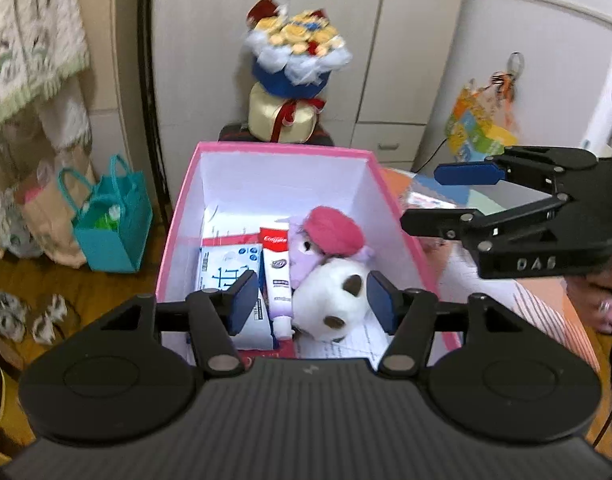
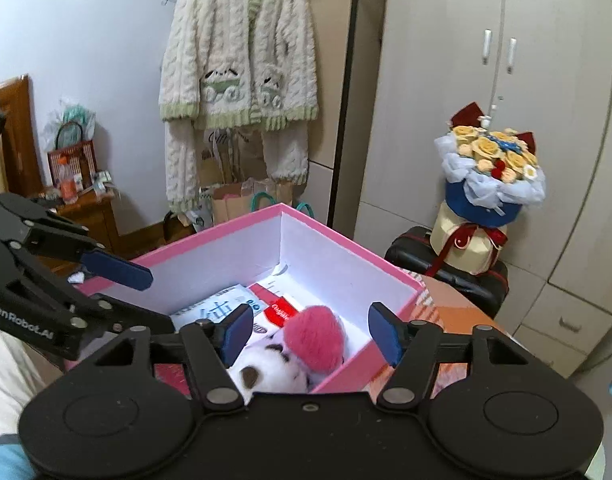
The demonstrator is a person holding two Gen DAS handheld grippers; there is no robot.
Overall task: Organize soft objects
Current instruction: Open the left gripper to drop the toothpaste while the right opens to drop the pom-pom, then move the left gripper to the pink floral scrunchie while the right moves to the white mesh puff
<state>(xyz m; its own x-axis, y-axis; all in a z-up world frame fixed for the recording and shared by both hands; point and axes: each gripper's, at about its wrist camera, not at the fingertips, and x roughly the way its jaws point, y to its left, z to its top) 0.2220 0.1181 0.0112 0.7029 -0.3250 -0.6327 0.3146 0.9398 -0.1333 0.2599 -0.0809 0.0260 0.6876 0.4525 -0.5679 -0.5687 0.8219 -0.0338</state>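
A pink box (image 1: 173,224) with white inside holds a white plush with brown spots (image 1: 330,296), a purple plush with a pink hat (image 1: 336,230), a toothpaste tube (image 1: 277,276) and a tissue pack (image 1: 221,264). My left gripper (image 1: 312,304) is open and empty above the box's near end. My right gripper (image 1: 426,200) is open and empty, over the box's right rim. In the right wrist view the box (image 2: 346,248), the pink hat (image 2: 314,338) and the white plush (image 2: 265,372) lie between my right gripper's (image 2: 310,332) open fingers; the left gripper (image 2: 145,296) shows at left.
A flower bouquet on a gold box (image 1: 293,76) stands on a dark suitcase (image 2: 446,260) behind the pink box. A teal bag (image 1: 113,224) and paper bags sit on the floor at left. A knit cardigan (image 2: 237,60) hangs on the wall. White wardrobes (image 2: 506,80) stand behind.
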